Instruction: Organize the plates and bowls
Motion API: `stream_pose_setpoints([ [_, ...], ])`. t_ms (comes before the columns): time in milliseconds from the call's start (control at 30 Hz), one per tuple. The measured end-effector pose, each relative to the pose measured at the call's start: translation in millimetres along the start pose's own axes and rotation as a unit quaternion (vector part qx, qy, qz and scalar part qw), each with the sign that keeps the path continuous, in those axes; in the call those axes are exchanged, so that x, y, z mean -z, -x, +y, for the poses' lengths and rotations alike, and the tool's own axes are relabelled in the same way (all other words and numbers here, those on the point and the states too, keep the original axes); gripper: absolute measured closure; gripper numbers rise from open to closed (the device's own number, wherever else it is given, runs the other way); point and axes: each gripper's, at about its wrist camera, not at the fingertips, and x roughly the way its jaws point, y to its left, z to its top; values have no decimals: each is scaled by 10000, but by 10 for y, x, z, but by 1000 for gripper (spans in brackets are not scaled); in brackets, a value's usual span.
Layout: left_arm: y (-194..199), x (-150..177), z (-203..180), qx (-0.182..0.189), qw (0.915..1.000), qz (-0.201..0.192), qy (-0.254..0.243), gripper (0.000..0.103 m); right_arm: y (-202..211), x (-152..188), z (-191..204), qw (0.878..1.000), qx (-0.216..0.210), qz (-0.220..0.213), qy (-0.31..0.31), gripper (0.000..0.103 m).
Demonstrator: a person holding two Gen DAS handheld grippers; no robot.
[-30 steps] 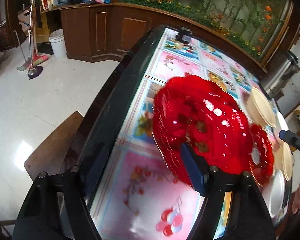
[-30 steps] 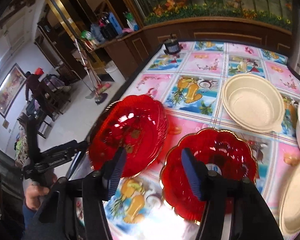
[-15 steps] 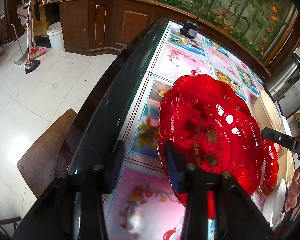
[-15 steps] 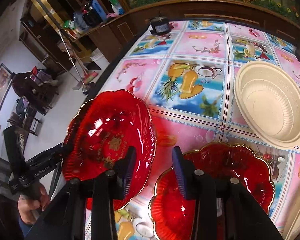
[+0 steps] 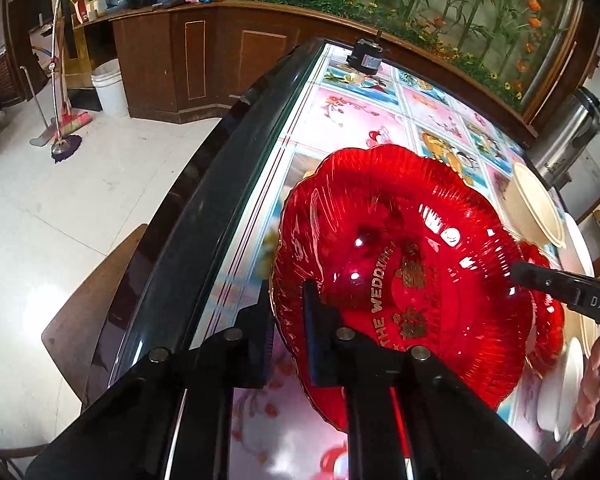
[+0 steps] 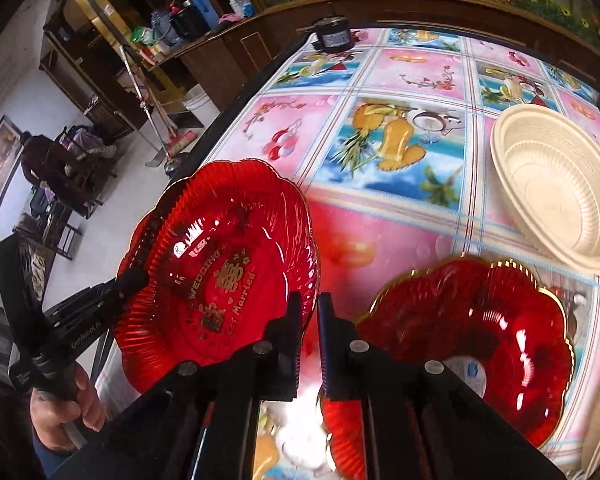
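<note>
Reds, golds and a picture tablecloth

My black fingers (image 5: 256, 332) meet a clear red plate (image 5: 400, 280) with gold lettering; the second red plate (image 6: 480, 344) is gold-rimmed; the bowl (image 6: 556, 184) cream, ribbed; the tablecloth (image 6: 412, 80) pink-and-blue fruit squares.

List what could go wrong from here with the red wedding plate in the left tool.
The left tool pinches the wedding plate only at its rim, tilted; it may slip out.
Part of it seems to hang past the table edge, so a drop could hit the floor.
The right tool sits close to its rim and the second red plate; a nudge could knock either.
</note>
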Motion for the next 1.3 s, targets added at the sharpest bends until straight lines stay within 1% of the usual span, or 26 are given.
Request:
stream_pose_setpoints([
  [133, 147, 220, 65, 61, 10000, -29, 30, 92, 61, 188, 48, 9999, -148, 58, 47, 95],
  [333, 400, 549, 163, 14, 9998, -171, 114, 92, 151, 547, 191, 9993, -290, 123, 224, 94],
  [500, 514, 721, 200, 25, 9995, -230, 210, 92, 236, 806, 261, 9982, -509, 127, 296, 92],
  [567, 513, 760, 197, 19, 9995, -247, 209, 92, 276, 875, 277, 9980, -517, 93, 361, 91],
  [700, 514, 784, 211, 52, 9993, -254, 283, 91, 326, 924, 275, 9973, -627, 56, 382, 90],
  [733, 535, 786, 221, 16, 9992, -268, 312, 88, 356, 938, 259, 9970, -679, 25, 372, 90],
  [767, 562, 808, 238, 3, 9990, -286, 337, 84, 393, 955, 248, 9972, -641, -34, 390, 90],
  [800, 603, 814, 265, 17, 9987, -333, 387, 74, 434, 971, 229, 9974, -594, -100, 403, 89],
  [833, 640, 823, 293, 19, 9983, -396, 435, 61, 475, 983, 205, 9973, -591, -165, 398, 88],
  [867, 665, 828, 317, 5, 9980, -439, 460, 57, 542, 1012, 151, 9972, -616, -250, 347, 87],
  [900, 707, 831, 340, -29, 9975, -507, 486, 54, 576, 1027, 107, 9971, -633, -285, 298, 86],
  [1000, 813, 829, 385, -71, 9965, -629, 542, 54, 623, 1098, -24, 9971, -689, -251, 179, 86],
  [1100, 929, 825, 370, 36, 9957, -747, 549, 54, 614, 1182, -166, 9973, -716, -139, 17, 86],
  [1200, 1015, 817, 256, 96, 9957, -827, 407, 54, 652, 1270, -324, 9974, -704, -80, -134, 86],
  [1300, 1042, 791, 70, 174, 9963, -821, 168, 54, 793, 1373, -443, 9975, -668, -169, -149, 85],
])
